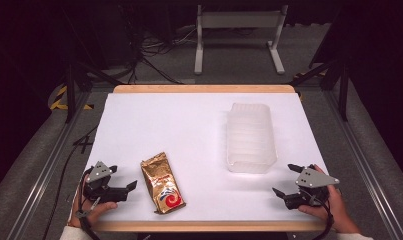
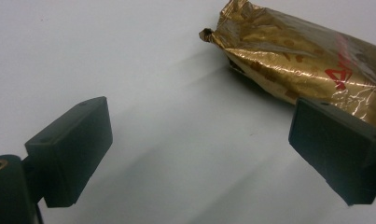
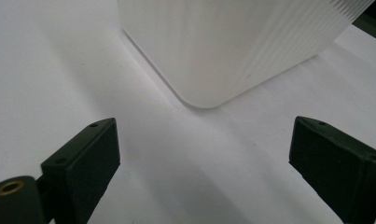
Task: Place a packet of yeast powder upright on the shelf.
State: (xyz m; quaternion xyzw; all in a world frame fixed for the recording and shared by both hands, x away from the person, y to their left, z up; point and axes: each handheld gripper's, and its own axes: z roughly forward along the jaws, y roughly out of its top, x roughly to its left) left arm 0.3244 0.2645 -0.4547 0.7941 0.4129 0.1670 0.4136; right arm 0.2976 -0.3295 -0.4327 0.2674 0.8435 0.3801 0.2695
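A gold foil packet [image 1: 162, 183] with a red and blue swirl lies flat on the white table top [image 1: 179, 130], near its front edge. My left gripper [image 1: 123, 177] rests just left of it, open and empty, jaws pointing toward the packet. In the left gripper view the crinkled packet [image 2: 297, 60] lies beyond the right jaw, apart from both jaws. A translucent ribbed plastic bin [image 1: 250, 137] stands right of centre. My right gripper [image 1: 287, 179] sits at the front right, open, with nothing between its jaws. The bin's near corner [image 3: 213, 42] looms ahead in the right gripper view.
The table has a wooden rim [image 1: 204, 88] at the back. Beyond it stands a white metal frame [image 1: 239, 35] on a grey floor with cables. Dark rails [image 1: 44, 165] run along both sides of the table.
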